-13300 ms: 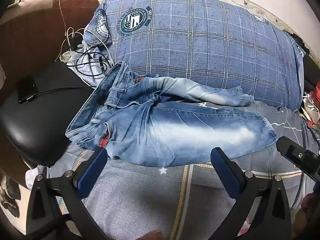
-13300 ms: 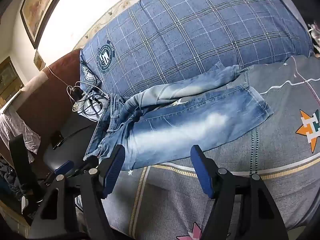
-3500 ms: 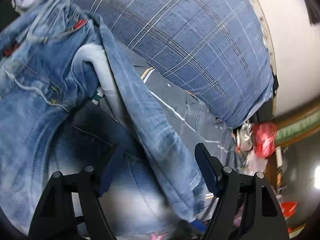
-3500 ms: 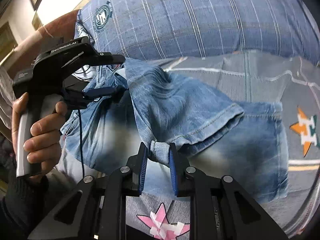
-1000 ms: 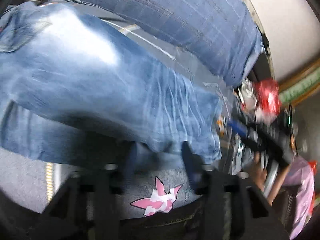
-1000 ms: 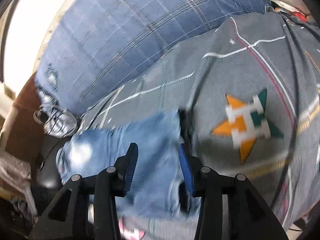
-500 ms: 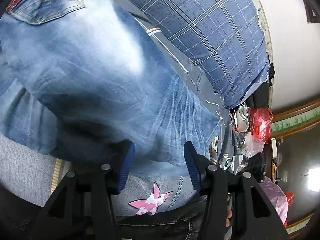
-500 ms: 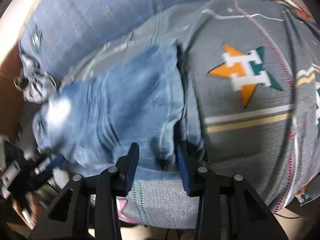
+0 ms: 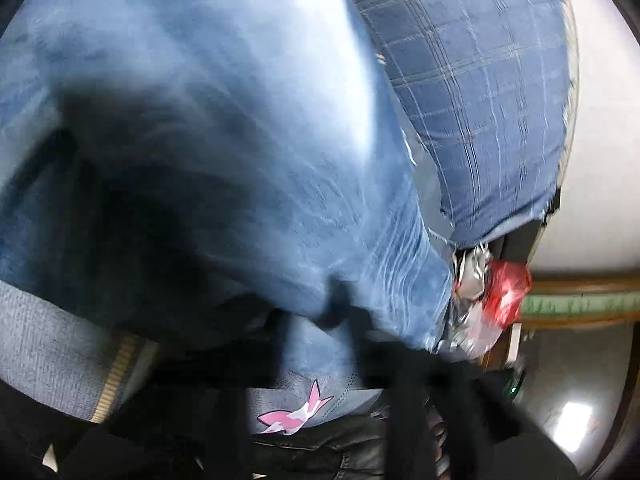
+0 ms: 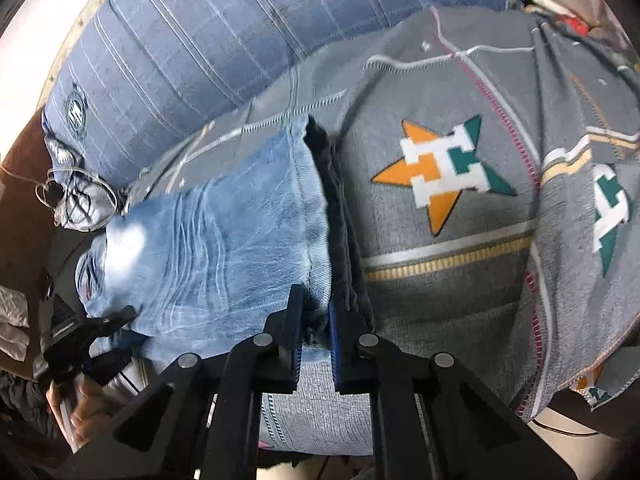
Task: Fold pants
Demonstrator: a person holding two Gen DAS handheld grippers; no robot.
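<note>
On the far left of the right wrist view, the left gripper [image 10: 90,330] sits in the person's hand at the waist end of the jeans [image 10: 208,248]. Its own view is badly blurred, with denim [image 9: 208,128] filling most of the frame and the fingers lost in dark smear, so whether its jaws are apart or pinched cannot be told. The jeans lie flat on the grey bedspread [image 10: 460,280], legs stacked one over the other, the hems pointing toward the orange and green star print [image 10: 444,168]. Behind them runs the blue plaid pillow [image 10: 192,52], with a tangle of white cables [image 10: 76,204] at its left end. Further right, the right gripper [image 10: 314,330] has its jaws closed on the near corner of the hems.
</note>
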